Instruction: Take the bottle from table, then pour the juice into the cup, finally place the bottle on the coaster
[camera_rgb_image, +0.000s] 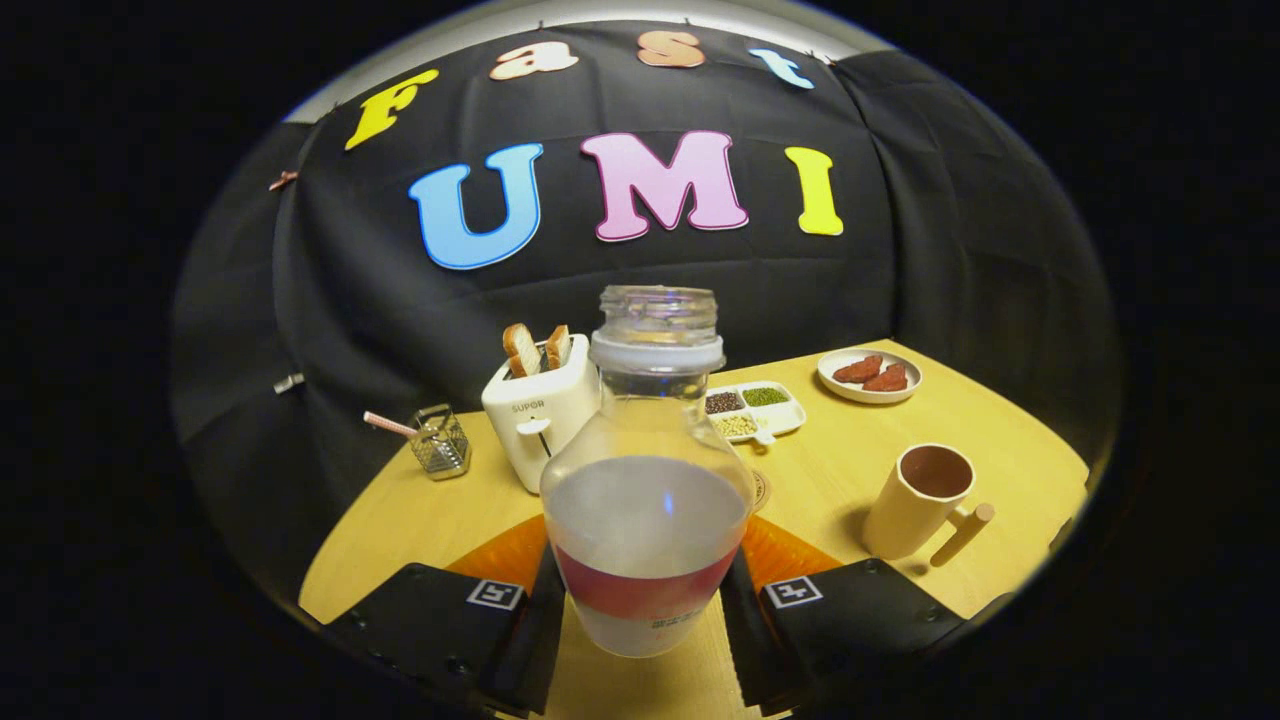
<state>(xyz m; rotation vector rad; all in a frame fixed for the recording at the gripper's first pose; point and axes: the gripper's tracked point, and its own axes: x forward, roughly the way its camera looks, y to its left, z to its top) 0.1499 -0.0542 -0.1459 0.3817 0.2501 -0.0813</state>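
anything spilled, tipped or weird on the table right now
Nothing stands out. The bottle is upright between the gripper fingers with its cap off and no spill around it. The cup, toaster and plate also sit upright on the table.

Clear bottle (645, 470) (red band), tan cup (918, 500)

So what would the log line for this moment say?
stage: bottle gripped, upright | tool: shut on bottle, both fingers pressing | cup: ahead, to the right, not yet poured into
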